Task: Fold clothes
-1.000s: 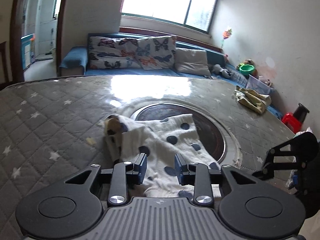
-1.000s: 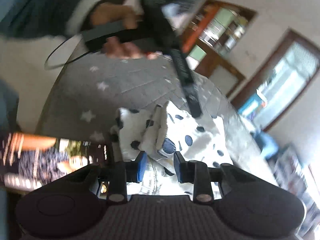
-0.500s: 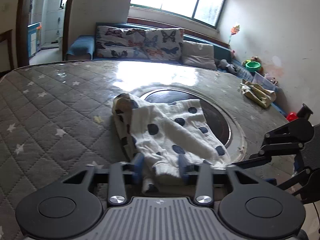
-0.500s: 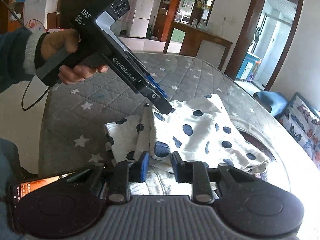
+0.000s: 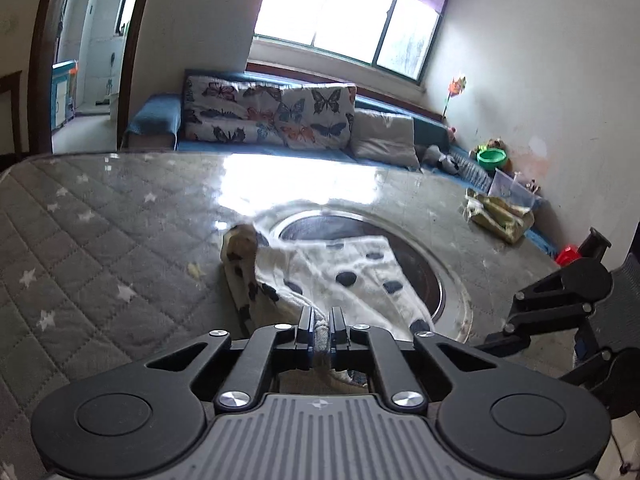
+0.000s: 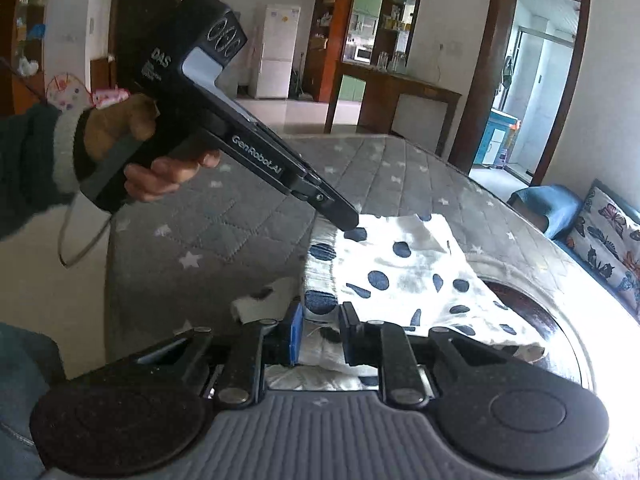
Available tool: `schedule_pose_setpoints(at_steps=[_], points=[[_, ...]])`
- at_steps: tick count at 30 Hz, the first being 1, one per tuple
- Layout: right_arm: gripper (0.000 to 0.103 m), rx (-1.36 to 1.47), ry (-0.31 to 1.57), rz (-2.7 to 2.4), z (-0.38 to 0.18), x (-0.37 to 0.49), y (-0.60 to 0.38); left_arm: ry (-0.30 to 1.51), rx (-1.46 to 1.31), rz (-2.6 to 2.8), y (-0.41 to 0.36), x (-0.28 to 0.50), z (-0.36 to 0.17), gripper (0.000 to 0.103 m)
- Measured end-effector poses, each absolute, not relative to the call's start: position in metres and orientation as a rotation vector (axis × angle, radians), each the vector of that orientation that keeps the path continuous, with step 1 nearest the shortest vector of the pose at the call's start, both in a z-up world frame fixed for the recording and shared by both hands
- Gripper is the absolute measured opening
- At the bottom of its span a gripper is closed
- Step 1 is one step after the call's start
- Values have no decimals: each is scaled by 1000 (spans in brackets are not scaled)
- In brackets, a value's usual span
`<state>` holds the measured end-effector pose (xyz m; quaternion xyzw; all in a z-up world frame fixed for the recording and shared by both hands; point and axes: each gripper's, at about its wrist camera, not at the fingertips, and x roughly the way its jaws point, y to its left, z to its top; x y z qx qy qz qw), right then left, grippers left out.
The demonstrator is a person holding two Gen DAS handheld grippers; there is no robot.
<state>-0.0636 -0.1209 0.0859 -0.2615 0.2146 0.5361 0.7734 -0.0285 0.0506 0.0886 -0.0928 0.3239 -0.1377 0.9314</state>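
A white garment with dark blue dots (image 5: 344,276) lies partly folded on the grey quilted table, over its round dark inset. My left gripper (image 5: 321,322) is shut on the garment's near edge; in the right wrist view it (image 6: 348,222) pinches the far corner of the garment (image 6: 404,268). My right gripper (image 6: 319,324) is open, its fingers on either side of the garment's near edge, with cloth between them. In the left wrist view the right gripper shows at the right edge (image 5: 520,332).
The table (image 5: 100,240) has a star-patterned quilted cover and a round dark inset (image 5: 420,268). A yellowish cloth bundle (image 5: 500,212) lies at its far right edge. A sofa with butterfly cushions (image 5: 272,120) stands behind the table. A small scrap (image 5: 195,269) lies left of the garment.
My left gripper has closed on the garment's edge. The garment has been pulled out flatter on the table. My right gripper stays open at the near edge.
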Motion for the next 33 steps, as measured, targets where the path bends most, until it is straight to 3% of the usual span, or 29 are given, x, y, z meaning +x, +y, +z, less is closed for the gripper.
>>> schedule_pose_setpoints(at_steps=[11, 13, 16, 18, 19, 28, 30, 33], points=[[20, -679, 405, 1139, 95, -67, -138, 720, -276, -307, 59, -29, 72, 11], [20, -719, 416, 1139, 91, -68, -139, 732, -277, -298, 58, -28, 69, 30], [25, -775, 393, 1155, 86, -74, -141, 744, -296, -276, 60, -29, 66, 44], [35, -803, 366, 1163, 89, -77, -142, 750, -319, -265, 64, -29, 65, 61], [44, -813, 358, 1164, 89, -77, -142, 753, -330, -260, 66, -28, 64, 62], [45, -345, 770, 1168, 99, -23, -162, 803, -381, -299, 67, -23, 54, 59], [45, -211, 868, 1168, 98, -10, -169, 803, -389, -311, 66, -22, 54, 50], [47, -23, 990, 1160, 92, 8, -176, 801, -386, -310, 66, -21, 55, 45]])
